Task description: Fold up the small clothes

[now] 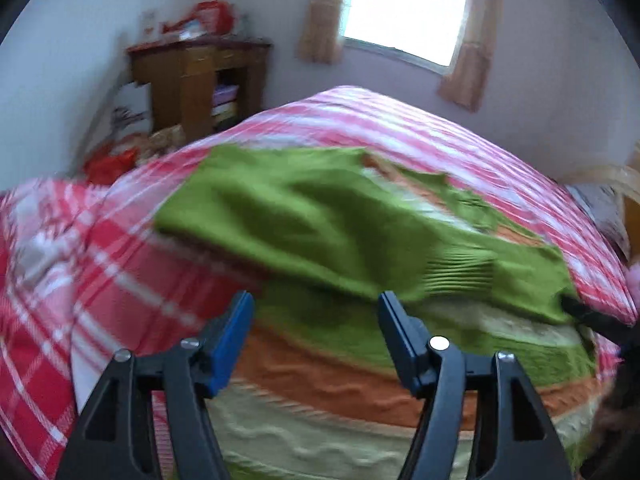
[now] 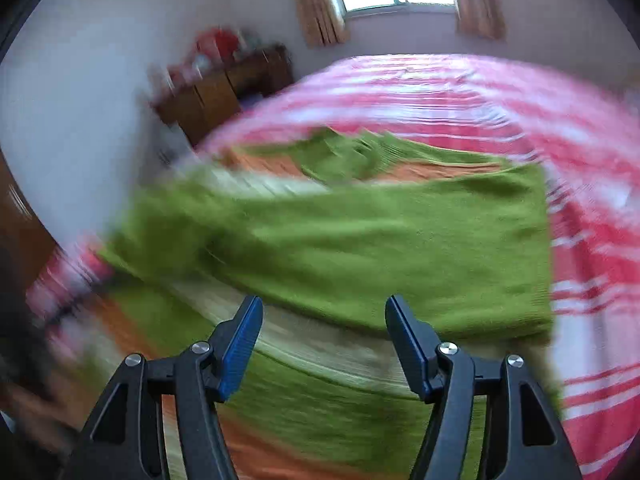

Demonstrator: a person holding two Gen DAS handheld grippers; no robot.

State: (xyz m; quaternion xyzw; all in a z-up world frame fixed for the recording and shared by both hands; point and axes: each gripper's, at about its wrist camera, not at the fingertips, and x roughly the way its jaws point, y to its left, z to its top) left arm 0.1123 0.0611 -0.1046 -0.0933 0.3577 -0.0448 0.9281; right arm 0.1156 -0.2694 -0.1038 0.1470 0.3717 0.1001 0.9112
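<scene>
A small knitted sweater [image 1: 320,220] with green, orange and pale stripes lies on the bed. Its green part is folded over the striped part. My left gripper [image 1: 316,308] is open and empty, just above the sweater's near side. In the right wrist view the same sweater [image 2: 360,240] fills the middle, and my right gripper [image 2: 324,312] is open and empty above its near edge. The tip of the other gripper [image 1: 588,314] shows dark at the sweater's right corner. Both views are blurred by motion.
The bed has a red, pink and white plaid cover [image 1: 440,128]. A wooden cabinet [image 1: 200,80] with red bags on top stands at the far left by the wall. A curtained window [image 1: 404,12] is behind the bed.
</scene>
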